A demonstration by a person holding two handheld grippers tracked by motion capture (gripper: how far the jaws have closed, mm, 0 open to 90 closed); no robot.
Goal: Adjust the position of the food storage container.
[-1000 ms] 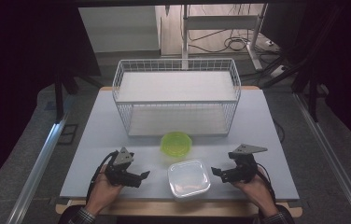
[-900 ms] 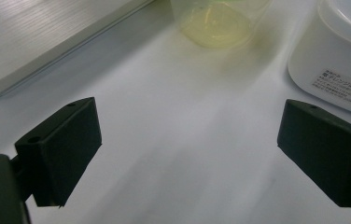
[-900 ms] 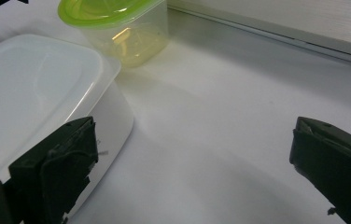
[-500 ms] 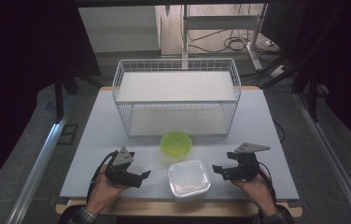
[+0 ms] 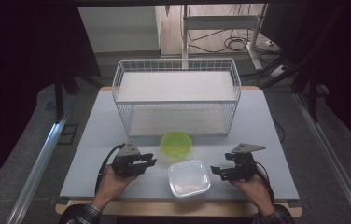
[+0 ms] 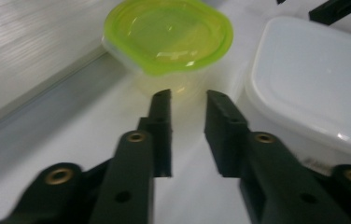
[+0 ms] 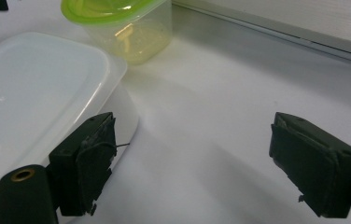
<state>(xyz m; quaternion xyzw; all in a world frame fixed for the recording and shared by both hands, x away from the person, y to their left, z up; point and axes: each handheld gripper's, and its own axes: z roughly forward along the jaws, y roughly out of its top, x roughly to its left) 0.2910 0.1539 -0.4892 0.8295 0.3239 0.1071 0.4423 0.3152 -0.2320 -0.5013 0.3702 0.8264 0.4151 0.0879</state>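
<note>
Nearest, at the front edge of the pale grey tabletop [image 5: 94,135]: a square white lidded plastic container [image 5: 189,178], flanked by both claws. Left claw [image 5: 149,162] just beside its left side, jaws narrowly parted, empty, aimed at the round clear plastic tub with lime-green lid [image 6: 169,35]. Right claw [image 5: 216,170] near the container's right side, jaws wide apart, holding nothing, one jaw close beside the container's edge. Farther back, the green-lidded tub, just behind the container. Beyond, a white wire basket rack [image 5: 176,95].
</note>
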